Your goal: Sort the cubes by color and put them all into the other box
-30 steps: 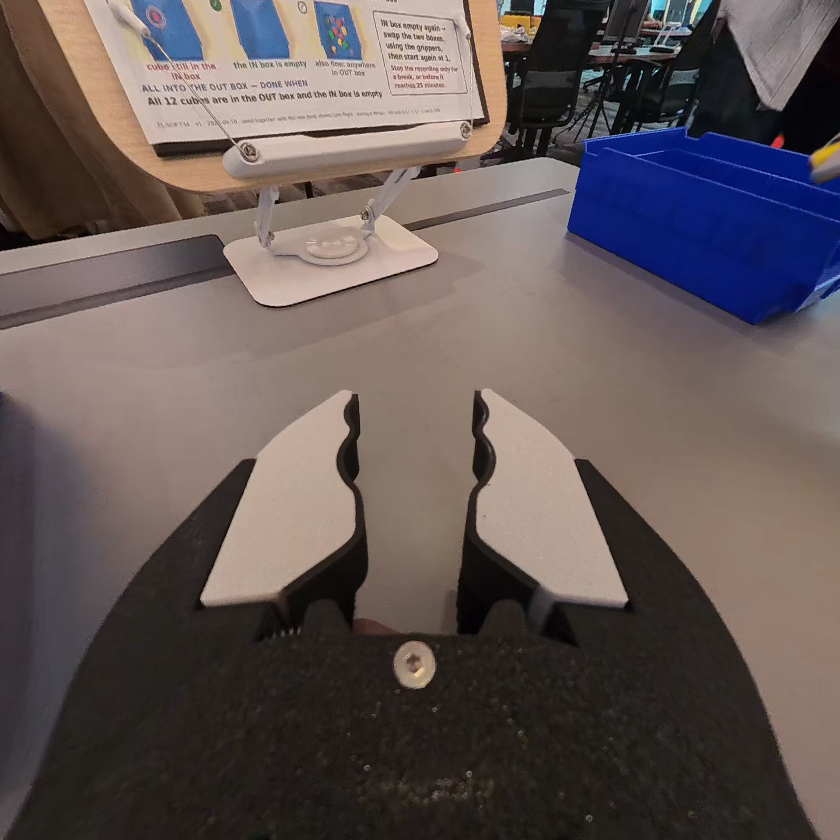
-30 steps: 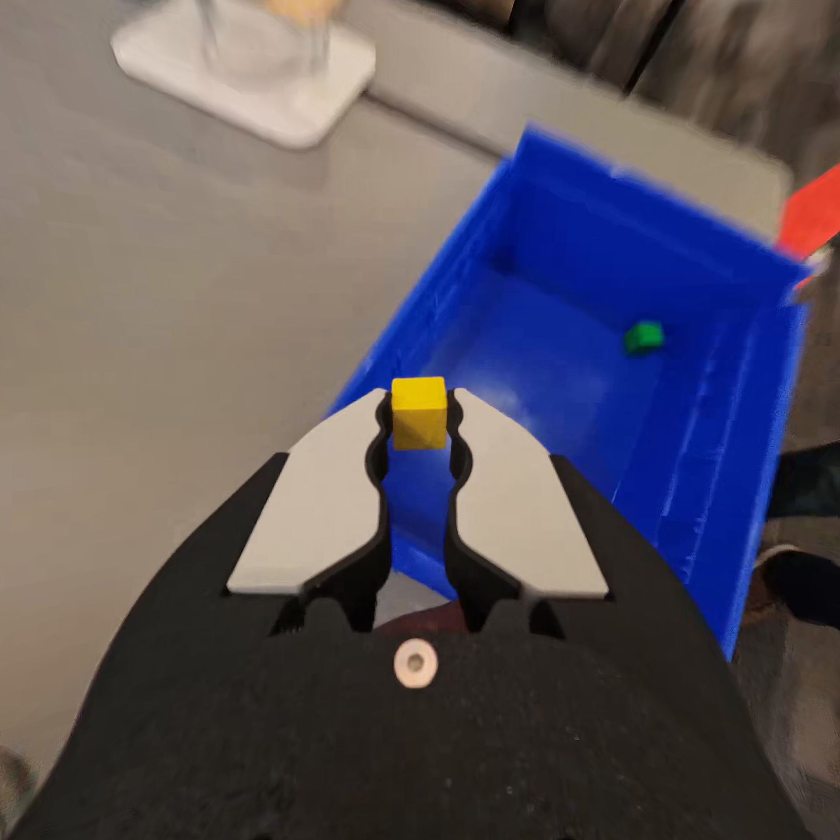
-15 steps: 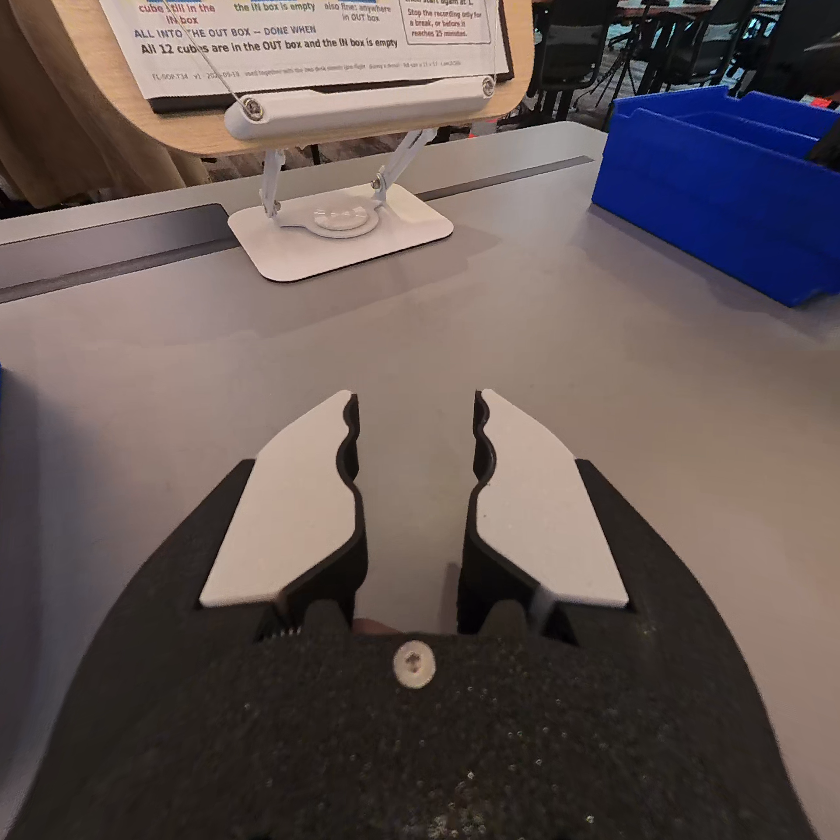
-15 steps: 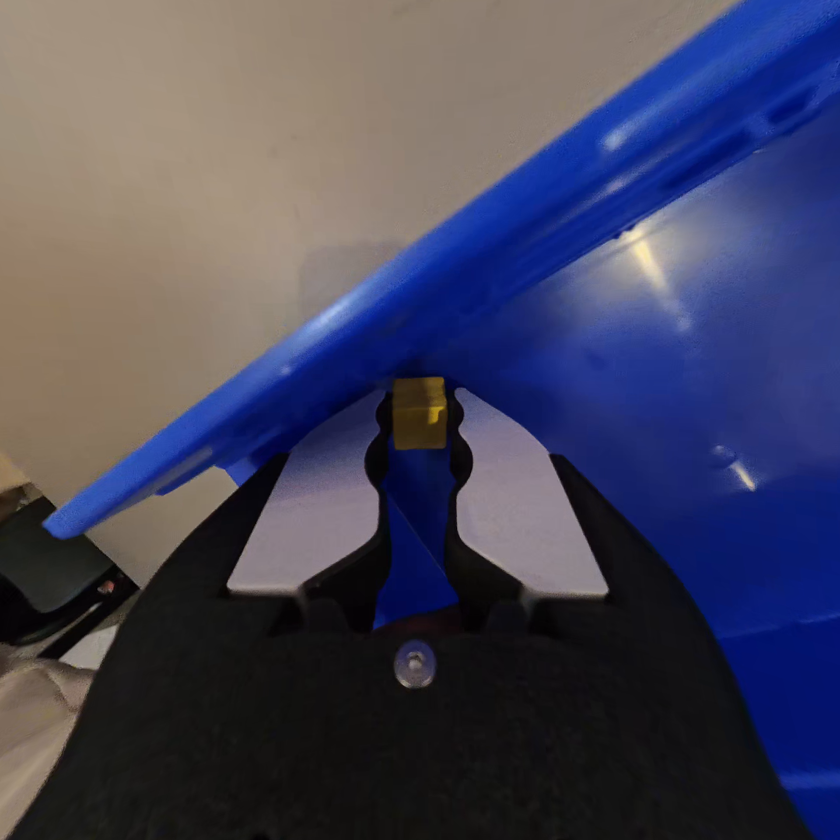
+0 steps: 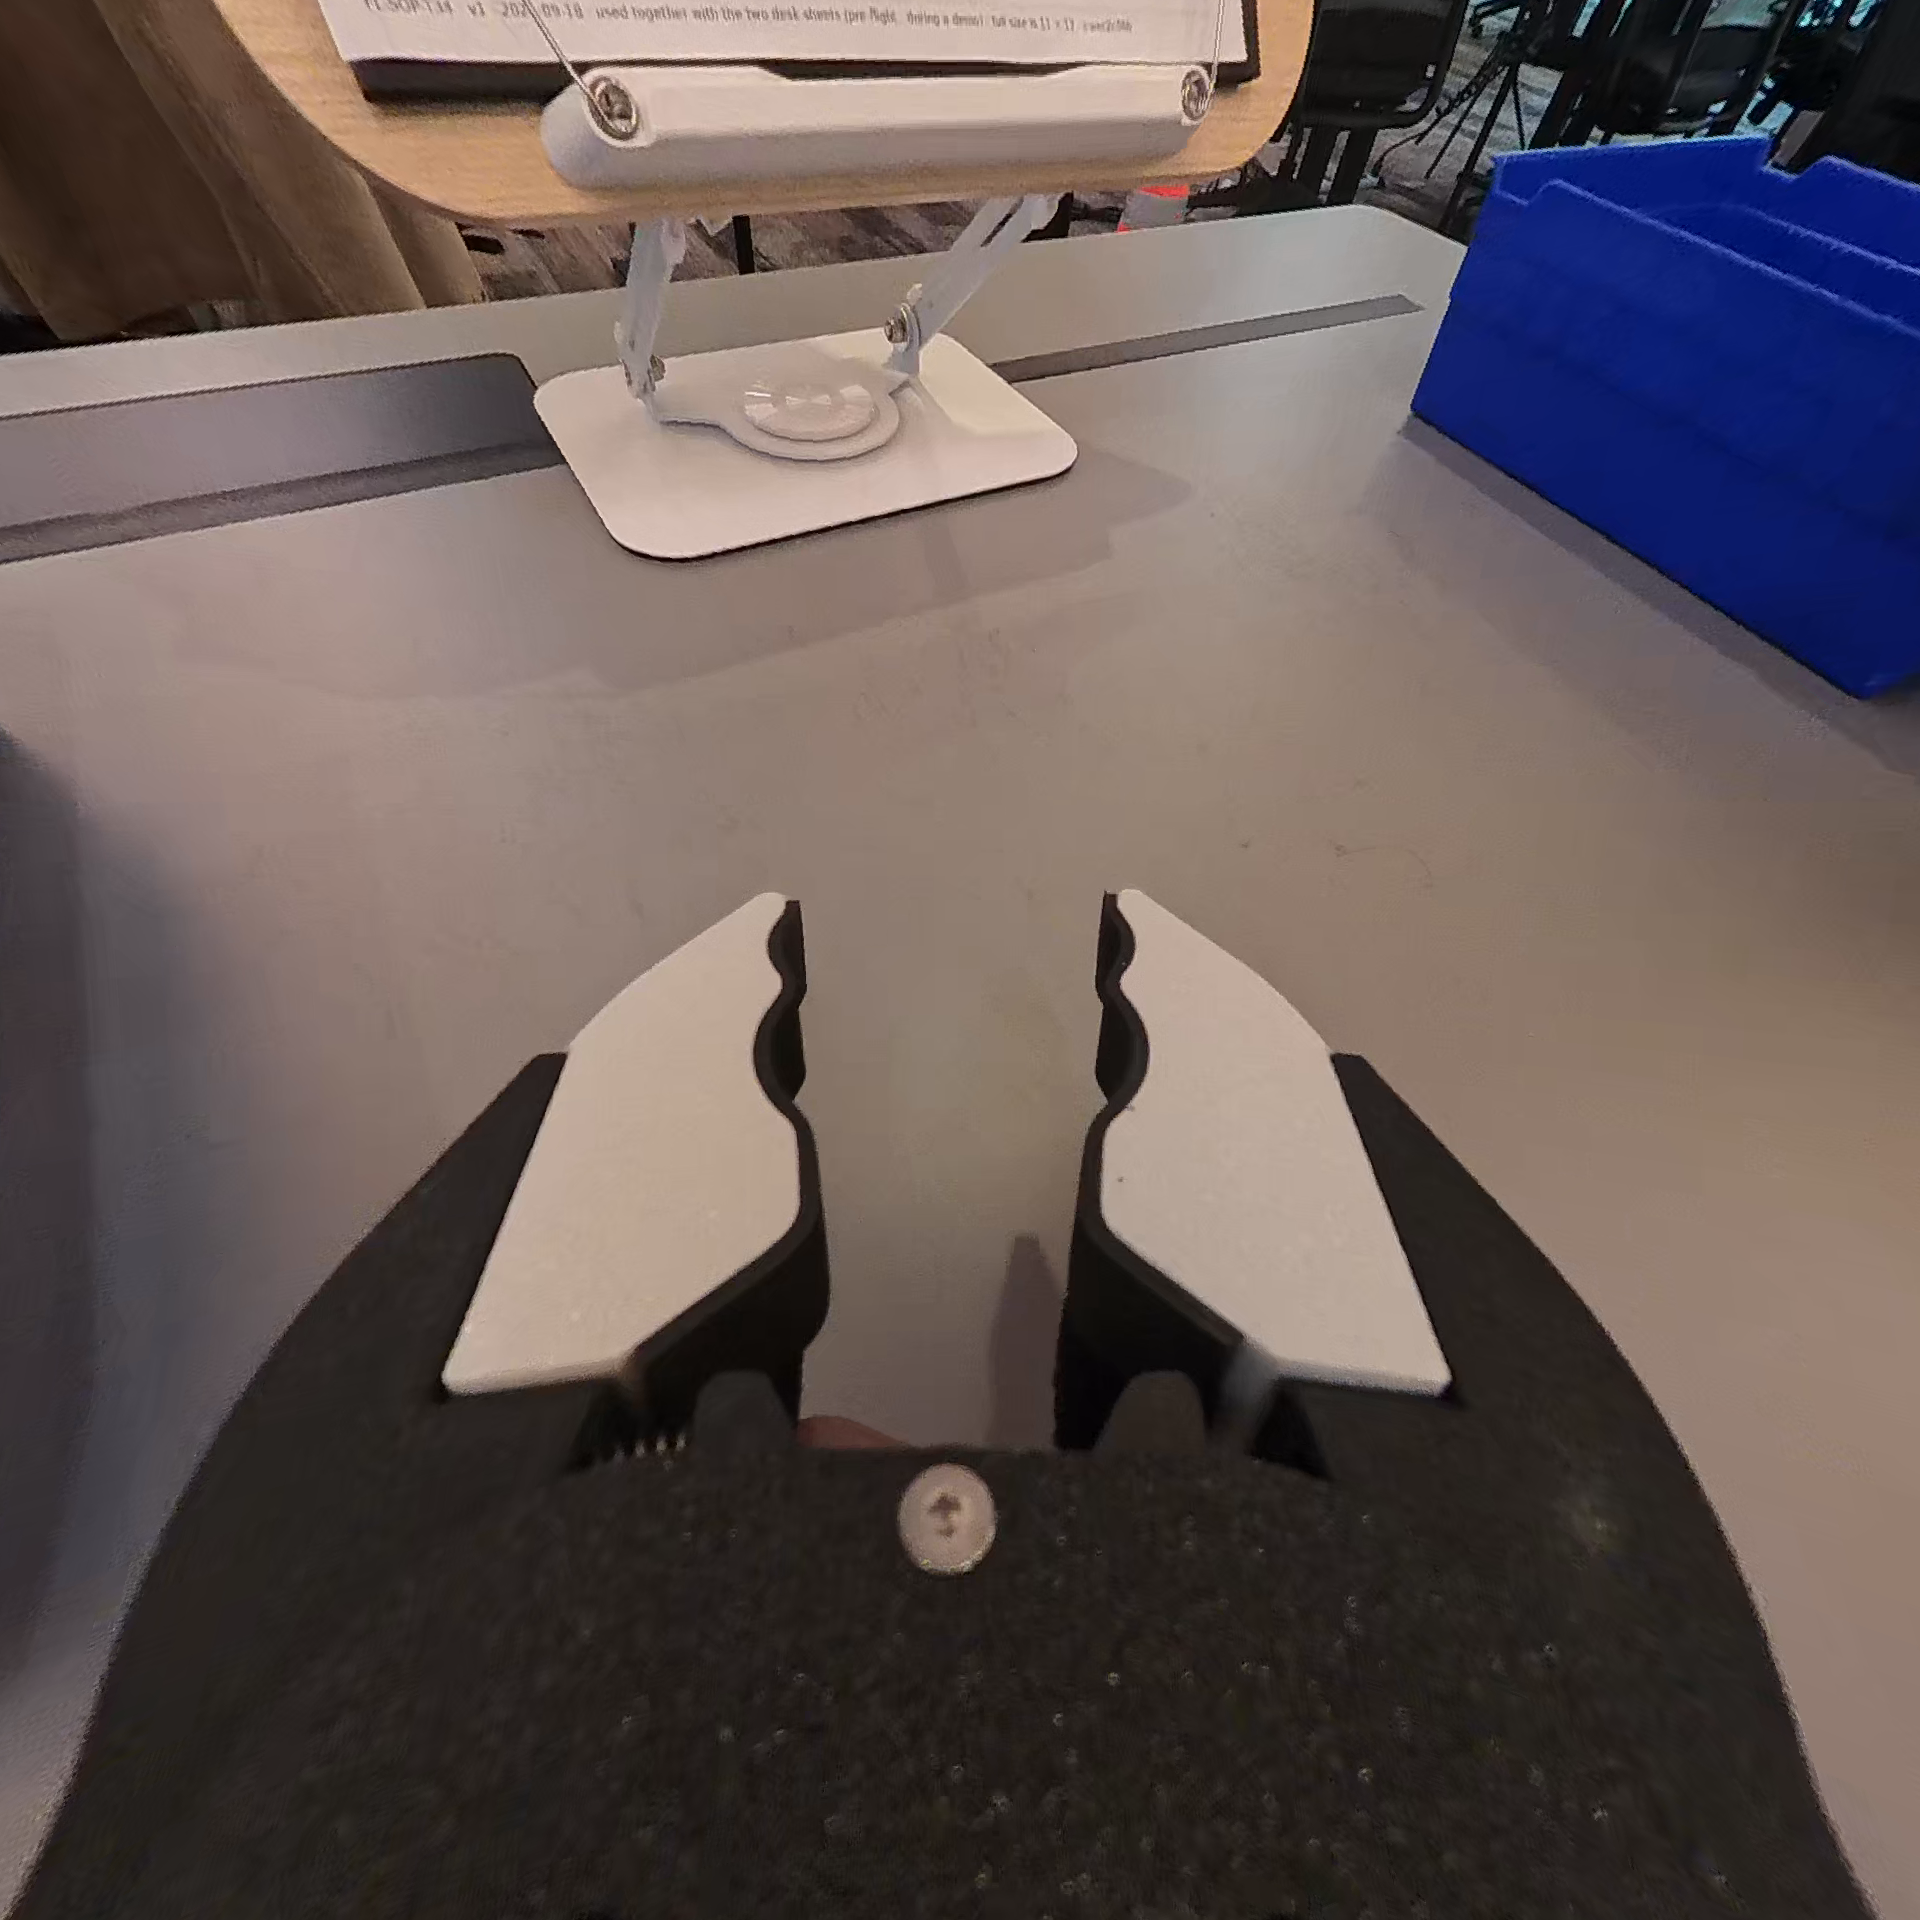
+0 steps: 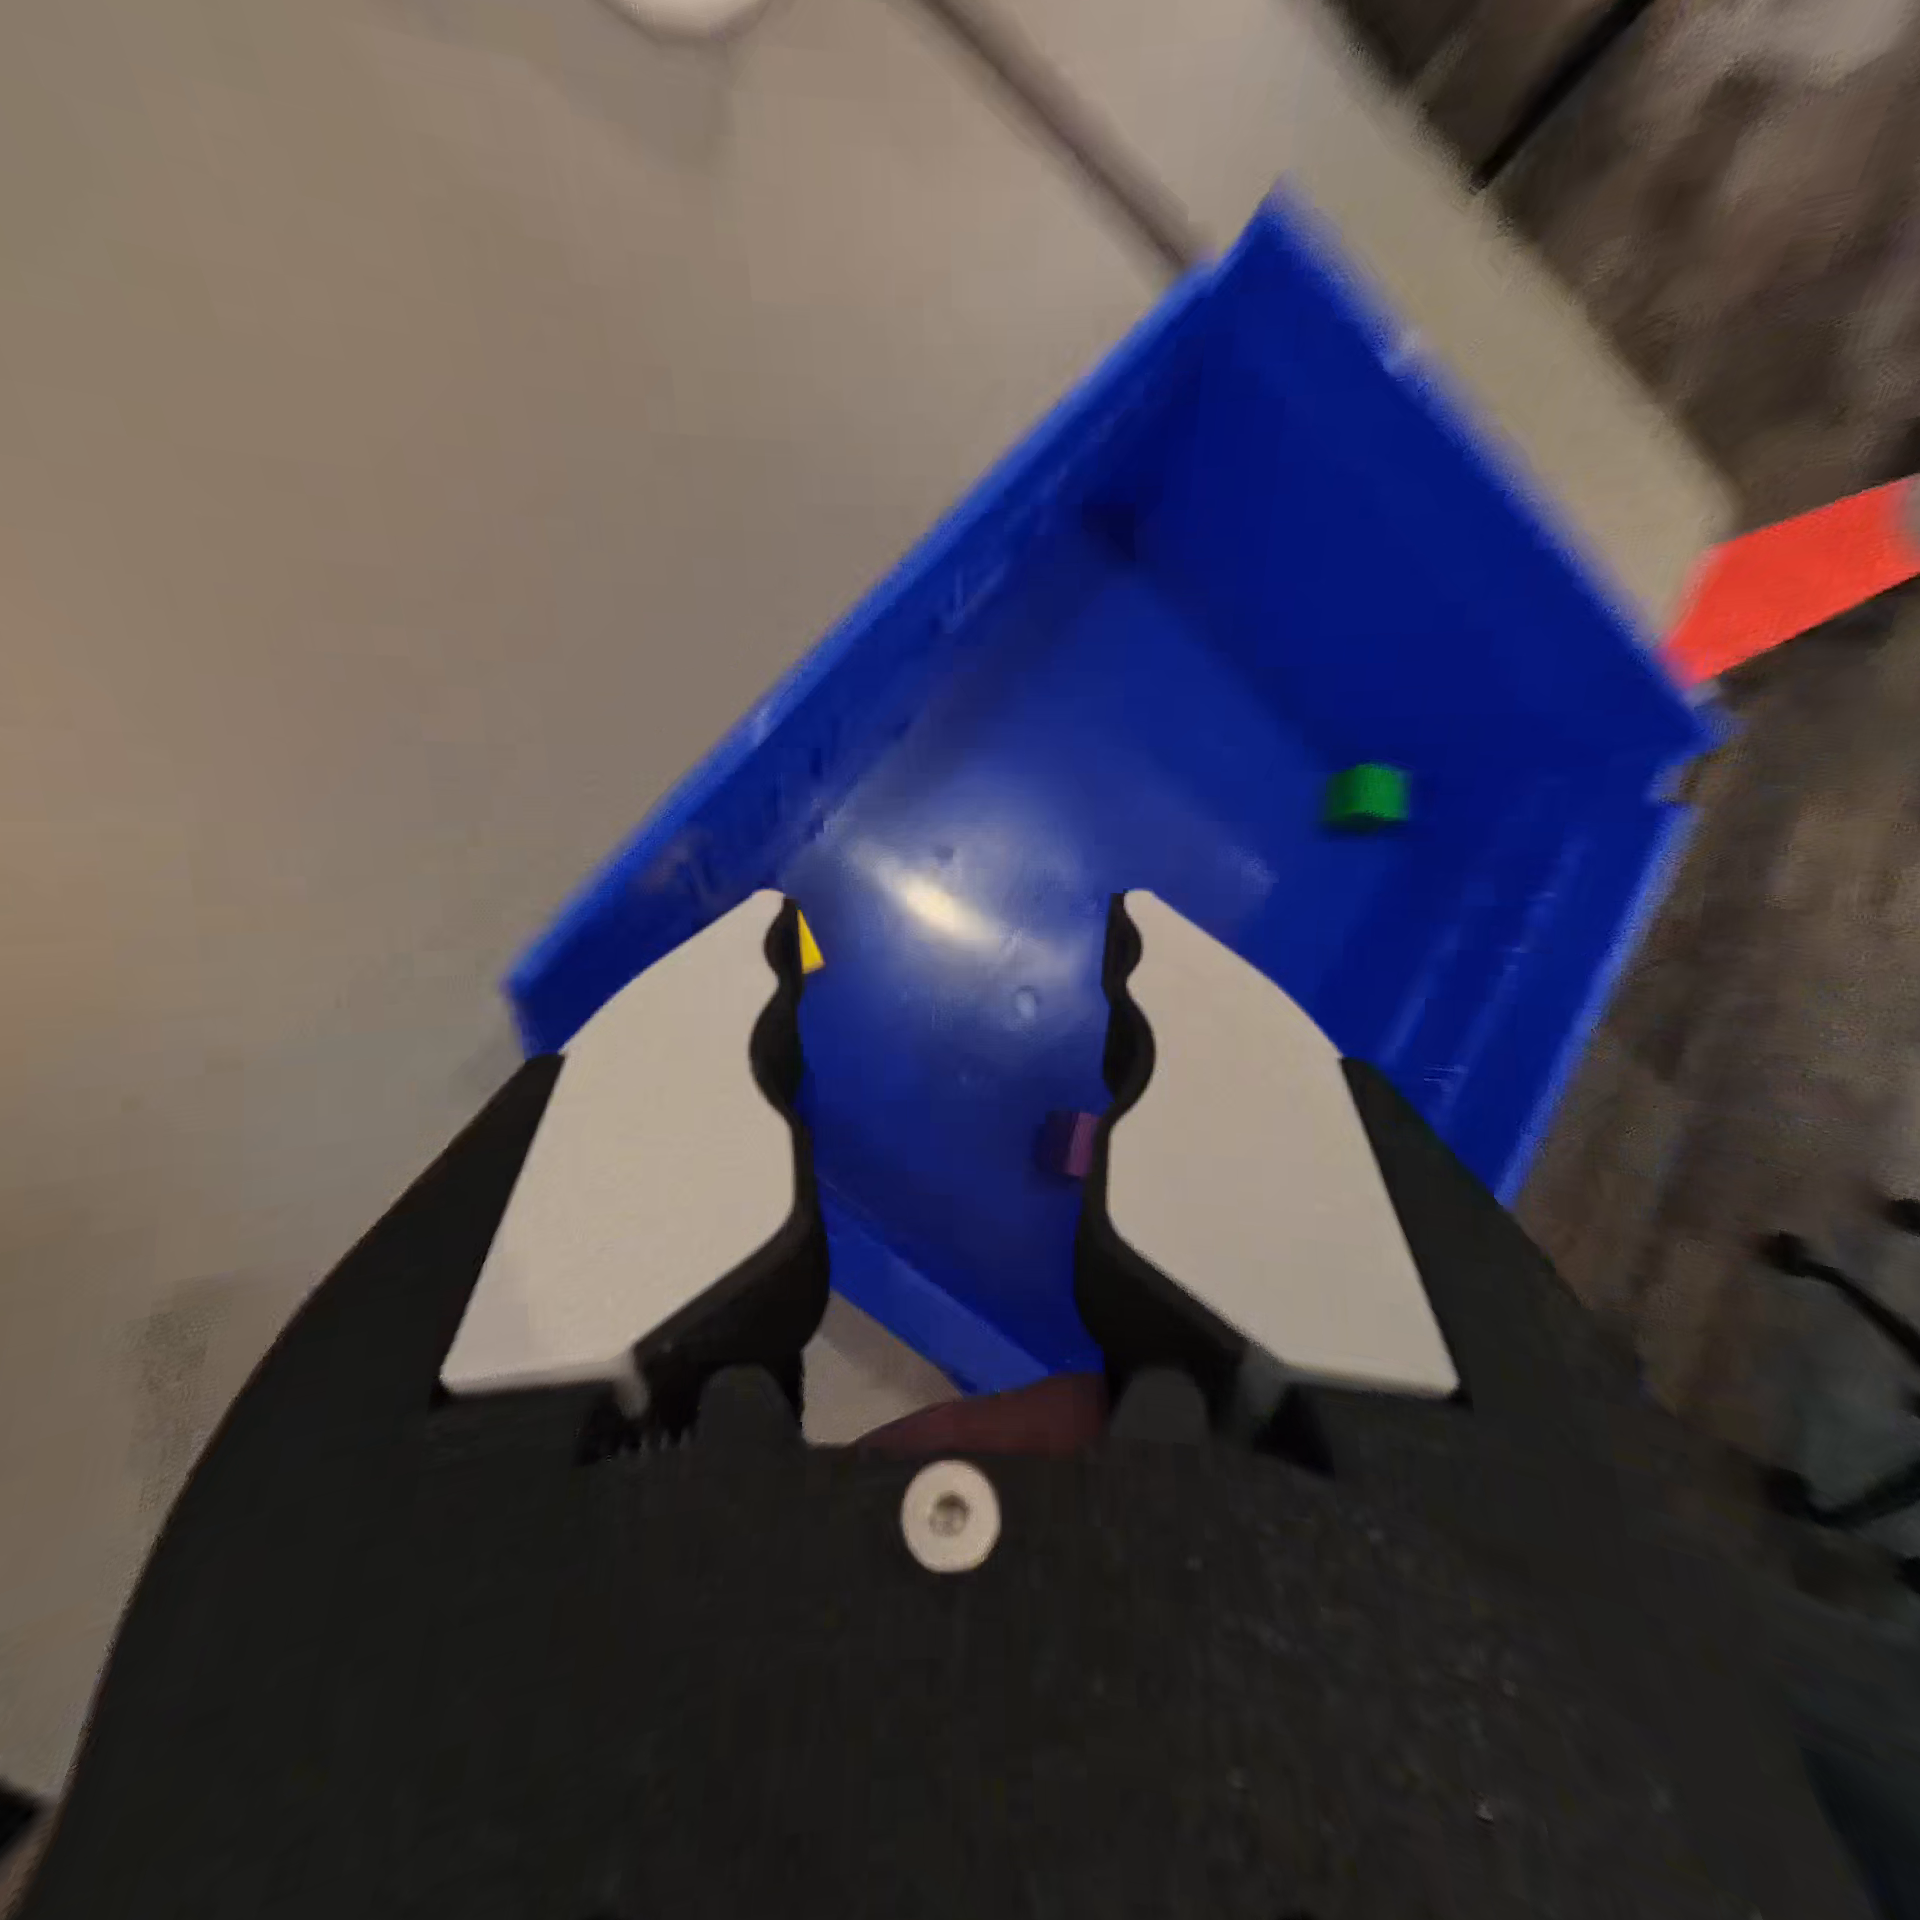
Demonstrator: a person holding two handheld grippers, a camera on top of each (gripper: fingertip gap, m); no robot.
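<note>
In the right wrist view my right gripper (image 6: pixel 948 914) is open and empty, held above a blue box (image 6: pixel 1538 582). Inside the box lie a green cube (image 6: pixel 1366 795) at the far right, a purple cube (image 6: pixel 1068 1143) partly hidden by my right finger, and a yellow cube (image 6: pixel 807 948) of which only a corner shows beside my left finger. In the left wrist view my left gripper (image 5: pixel 951 920) is open and empty, low over the grey table (image 5: pixel 1039 748). The blue box also shows in that view (image 5: pixel 1683 416) at the far right.
A white stand (image 5: pixel 810 447) holding a wooden board with a printed sheet is at the table's back. A dark strip runs across the table behind it. An orange-red object (image 6: pixel 1808 582) shows beyond the box. Chairs stand in the background. My right fingertips sit around 45 centimetres from my left ones. From the right gripper's tips to the green cube (image 6: pixel 1366 795) is close to 20 centimetres.
My right gripper has opened and let go of the yellow cube, which now lies in the blue box, and it has pulled back above the box. My left gripper has moved forward slightly.
</note>
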